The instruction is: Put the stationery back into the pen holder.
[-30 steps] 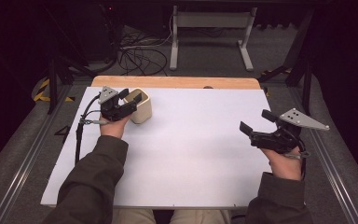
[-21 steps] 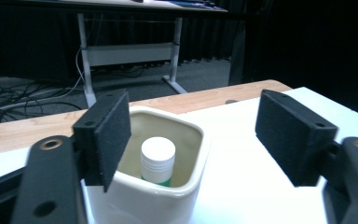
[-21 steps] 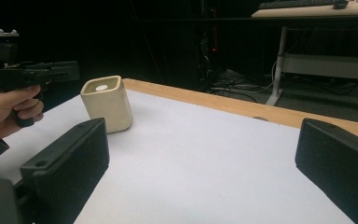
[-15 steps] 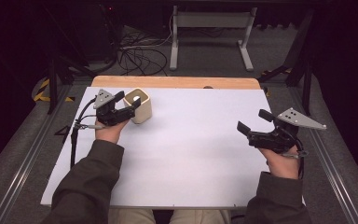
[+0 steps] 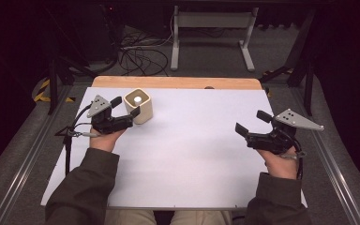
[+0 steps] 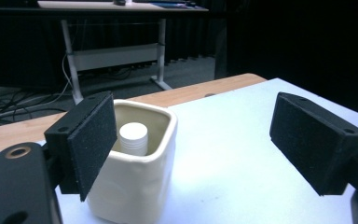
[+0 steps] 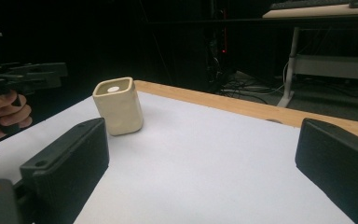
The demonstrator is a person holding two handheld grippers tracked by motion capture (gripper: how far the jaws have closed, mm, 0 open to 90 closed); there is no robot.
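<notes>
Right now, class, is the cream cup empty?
No: a white cylinder stands inside the cream cup, visible in the left gripper view.

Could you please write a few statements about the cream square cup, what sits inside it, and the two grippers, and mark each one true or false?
1. The cream square ceramic cup stands upright on the white tabletop sheet. True.
2. The cup is empty. False: a white ribbed cylinder stands inside it.
3. The left gripper is clamped shut on the cup. False: its jaws stand wide apart, one beside the cup wall.
4. The right gripper is open, well away from the cup. True.
5. The cup lies at the table's right edge. False: it sits at the far left.
</notes>
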